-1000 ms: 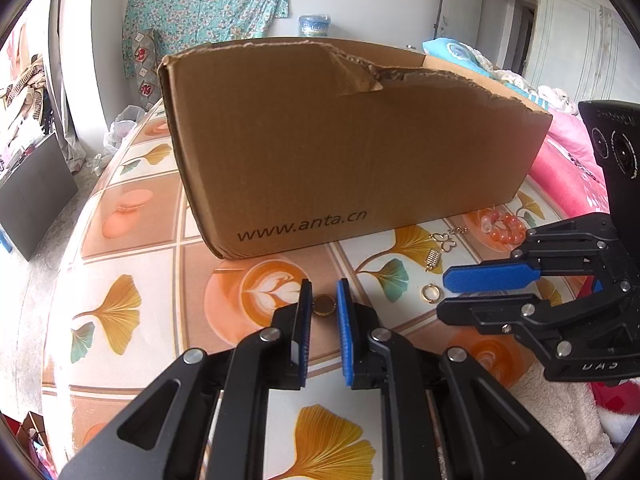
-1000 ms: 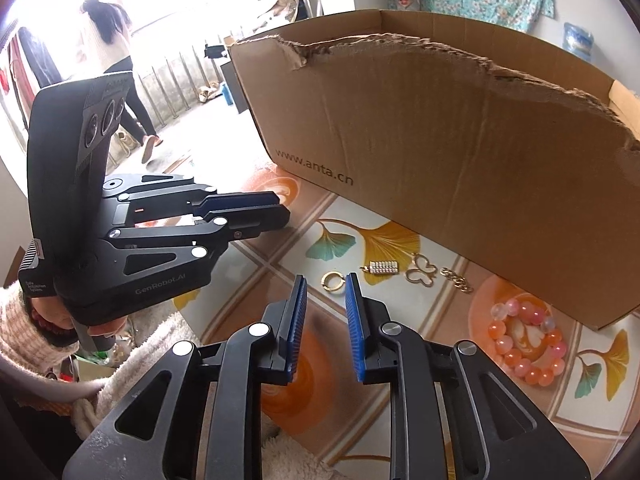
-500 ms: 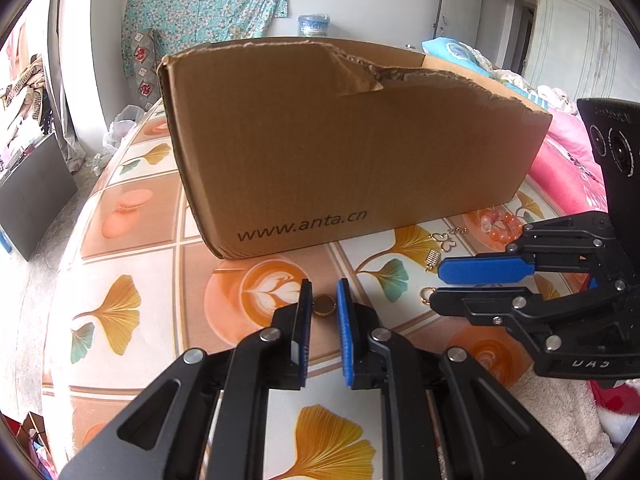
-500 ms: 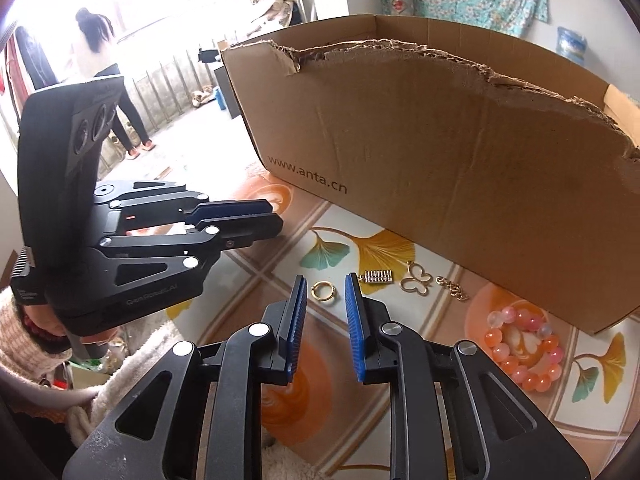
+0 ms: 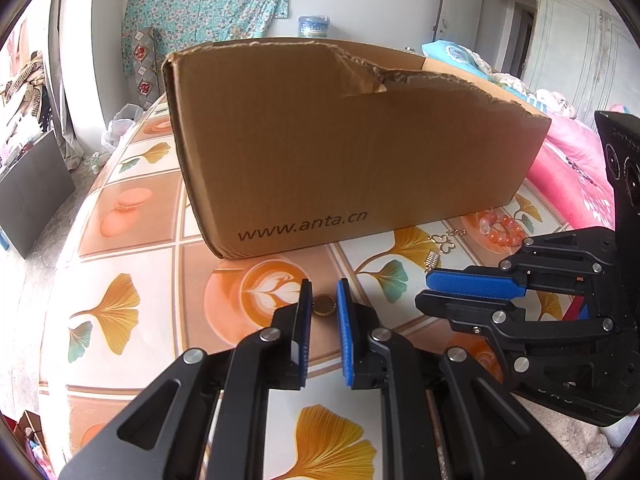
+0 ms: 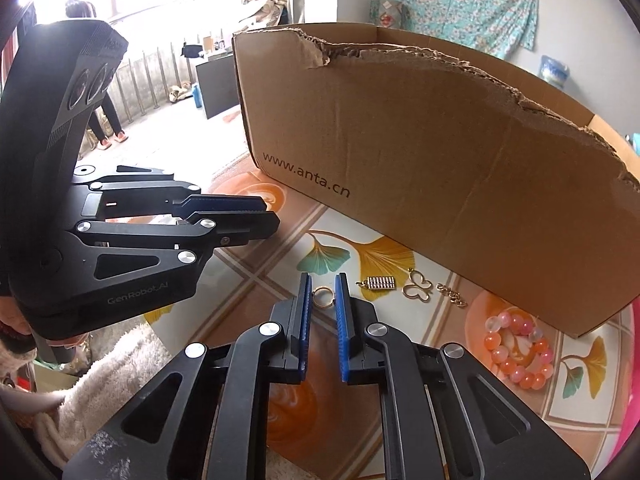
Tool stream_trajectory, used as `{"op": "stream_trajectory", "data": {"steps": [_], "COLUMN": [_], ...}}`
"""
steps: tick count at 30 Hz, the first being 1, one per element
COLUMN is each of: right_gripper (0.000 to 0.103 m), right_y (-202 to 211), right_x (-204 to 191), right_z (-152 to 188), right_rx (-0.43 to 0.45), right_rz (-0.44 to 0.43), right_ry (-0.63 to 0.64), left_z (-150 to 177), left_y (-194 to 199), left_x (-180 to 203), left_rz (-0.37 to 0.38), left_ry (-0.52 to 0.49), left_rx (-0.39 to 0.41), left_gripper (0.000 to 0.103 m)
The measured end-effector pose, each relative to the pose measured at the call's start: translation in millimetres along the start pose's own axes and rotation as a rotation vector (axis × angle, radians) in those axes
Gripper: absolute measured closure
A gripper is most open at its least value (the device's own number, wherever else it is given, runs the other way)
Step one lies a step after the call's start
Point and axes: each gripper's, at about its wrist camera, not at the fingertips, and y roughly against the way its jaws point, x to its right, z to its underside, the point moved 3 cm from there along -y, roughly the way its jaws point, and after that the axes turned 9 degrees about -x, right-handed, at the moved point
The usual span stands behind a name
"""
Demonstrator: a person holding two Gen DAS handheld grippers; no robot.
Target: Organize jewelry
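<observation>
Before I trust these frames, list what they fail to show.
- Inside of the cardboard box: both wrist views, hidden by its tall front wall.
- Gold ring: right wrist view, the closing right hand-held gripper straddles it; contact unclear.
- Small gold piece in the left hand-held gripper: too small to identify.

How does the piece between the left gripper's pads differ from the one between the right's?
The left gripper holds a solid, coin-like gold disc; the right gripper, jaws closing, brackets an open gold ring with a hollow centre. The disc looks plain, the ring textured. Both are small and gold.
</observation>
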Motion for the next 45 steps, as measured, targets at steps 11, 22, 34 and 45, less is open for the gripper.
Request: {"op": "stream_trajectory", "data": {"steps": [11, 22, 34, 45], "right_gripper": [0.093, 0.093, 0.093, 0.093], "right_y": [11, 29, 71, 136], "right_x": [21, 36, 45, 80], "right_z": [10, 23, 33, -4], "right_rx": [0.025, 0.077, 0.166, 0.340], "right_rz": [-0.033, -0.044, -0.073, -0.126], "right_ry": [-0.048, -0.089, -0.114, -0.113], "left_z": [0, -1, -10, -66], "left_y": [1, 6, 42, 109], "left_x": [-1, 0, 23, 44], "left_rz": [0.003, -0.007, -0.011, 0.051], "left_ry": [0.000, 0.005, -0.039, -0.113], "left_rx": [-0.005, -0.005, 0.068, 0.234], "left_gripper": [0.091, 0.091, 0.091, 0.091]}}
